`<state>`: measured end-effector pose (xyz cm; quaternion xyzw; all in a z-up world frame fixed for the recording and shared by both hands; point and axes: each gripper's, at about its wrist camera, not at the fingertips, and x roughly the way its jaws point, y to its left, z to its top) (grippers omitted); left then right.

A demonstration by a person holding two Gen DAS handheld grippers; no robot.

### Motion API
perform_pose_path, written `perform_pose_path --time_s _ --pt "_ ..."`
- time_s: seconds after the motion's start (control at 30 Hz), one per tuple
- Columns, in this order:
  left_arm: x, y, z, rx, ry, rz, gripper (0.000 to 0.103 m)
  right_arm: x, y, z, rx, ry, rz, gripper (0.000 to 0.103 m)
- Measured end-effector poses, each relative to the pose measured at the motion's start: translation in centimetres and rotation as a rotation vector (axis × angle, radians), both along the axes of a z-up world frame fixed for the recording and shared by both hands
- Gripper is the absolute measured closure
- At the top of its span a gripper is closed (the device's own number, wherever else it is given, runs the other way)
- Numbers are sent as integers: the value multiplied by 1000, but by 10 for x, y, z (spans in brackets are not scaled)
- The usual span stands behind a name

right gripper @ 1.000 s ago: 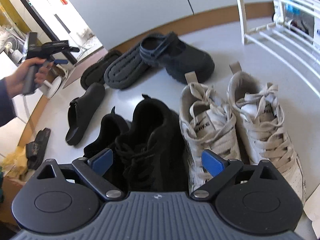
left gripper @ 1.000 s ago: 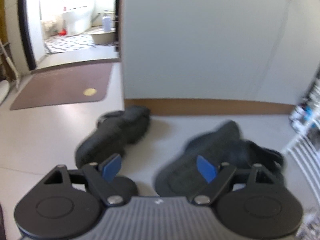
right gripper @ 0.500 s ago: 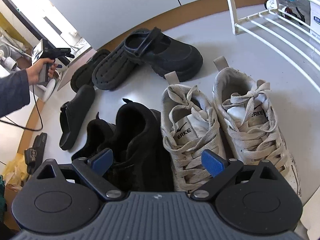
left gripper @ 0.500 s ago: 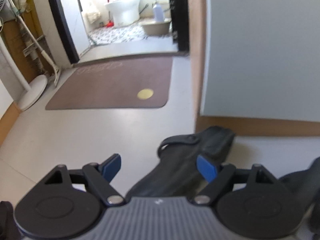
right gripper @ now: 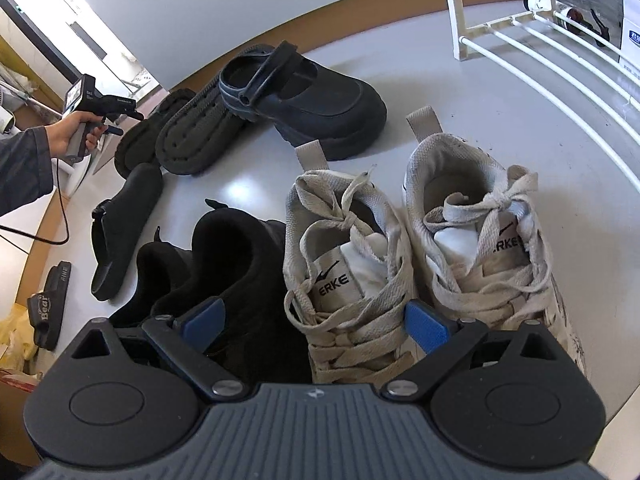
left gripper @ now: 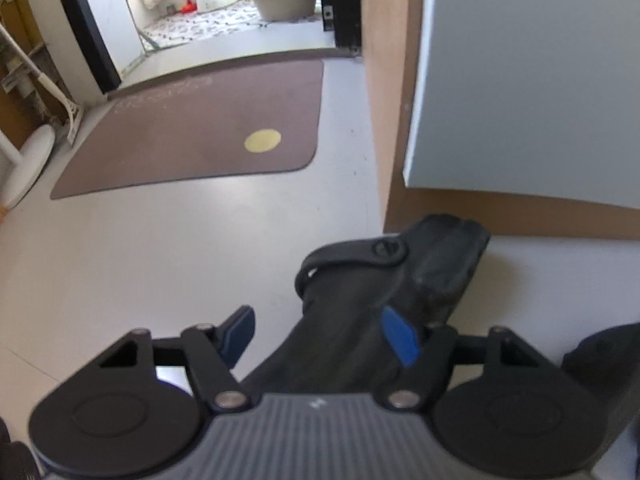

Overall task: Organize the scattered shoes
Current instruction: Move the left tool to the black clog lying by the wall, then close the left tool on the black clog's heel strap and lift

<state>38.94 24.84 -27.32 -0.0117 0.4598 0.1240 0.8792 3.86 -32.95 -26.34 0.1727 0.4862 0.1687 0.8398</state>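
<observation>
My left gripper (left gripper: 320,336) is open and hangs low over a black strapped clog (left gripper: 384,280) that lies on its side by the wall corner. Its right pad is over the clog, its left pad over bare floor. In the right wrist view my right gripper (right gripper: 314,322) is open above a pair of black sneakers (right gripper: 224,264) and a pair of white lace-up sneakers (right gripper: 348,264) standing side by side. Beyond them an upright black clog (right gripper: 320,96) leans by an upturned one (right gripper: 196,132). A hand holds the left gripper (right gripper: 124,120) at far left.
A brown doormat (left gripper: 200,128) lies before an open bathroom doorway. A white wire rack (right gripper: 540,40) stands at the right. Another black shoe (right gripper: 120,220) lies on its side, and a dark slide sandal (right gripper: 48,308) lies by the left wall. A dark shoe edge (left gripper: 600,356) shows at the right.
My left gripper has swung left and come closer to the black clog by the wall corner. The right gripper has drifted a little over the sneakers. Both stay open.
</observation>
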Motion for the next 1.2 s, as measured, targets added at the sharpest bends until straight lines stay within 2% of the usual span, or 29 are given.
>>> perform_pose_path --time_s 0.17,0.23,0.33,0.37,0.43,0.47,0.5,0.63,0.67,0.8,0.87,1.2 --pt "-8 -7 1 -91 28 -39 29 5 0 0 -7 -5 0 3" --pt "-12 -15 -3 -133 59 -92 28 6 1 1 -10 -8 1 3" --pt "-17 -37 -1 -66 94 -176 29 9 1 1 -15 -11 1 3" --pt "-18 -41 1 -56 103 -190 33 10 1 1 -16 -12 1 3" --pt "-20 -39 7 -89 91 -185 44 11 2 2 -16 -17 6 3" --pt "-21 -35 12 -127 78 -178 52 10 4 4 -16 -24 11 3" --pt "-20 -33 14 -130 75 -173 53 9 6 5 -18 -30 18 3" --pt "-18 -31 21 -133 60 -154 53 6 11 8 -26 -42 40 3" --pt "-18 -31 25 -142 40 -138 52 5 11 8 -27 -42 41 3" --pt "-6 -30 32 -151 -23 -62 33 5 10 7 -32 -38 38 3" --pt "0 -31 31 -158 -40 -33 30 5 9 6 -36 -35 39 3" --pt "10 -8 11 -226 -46 139 29 9 5 1 -54 -20 44 3"
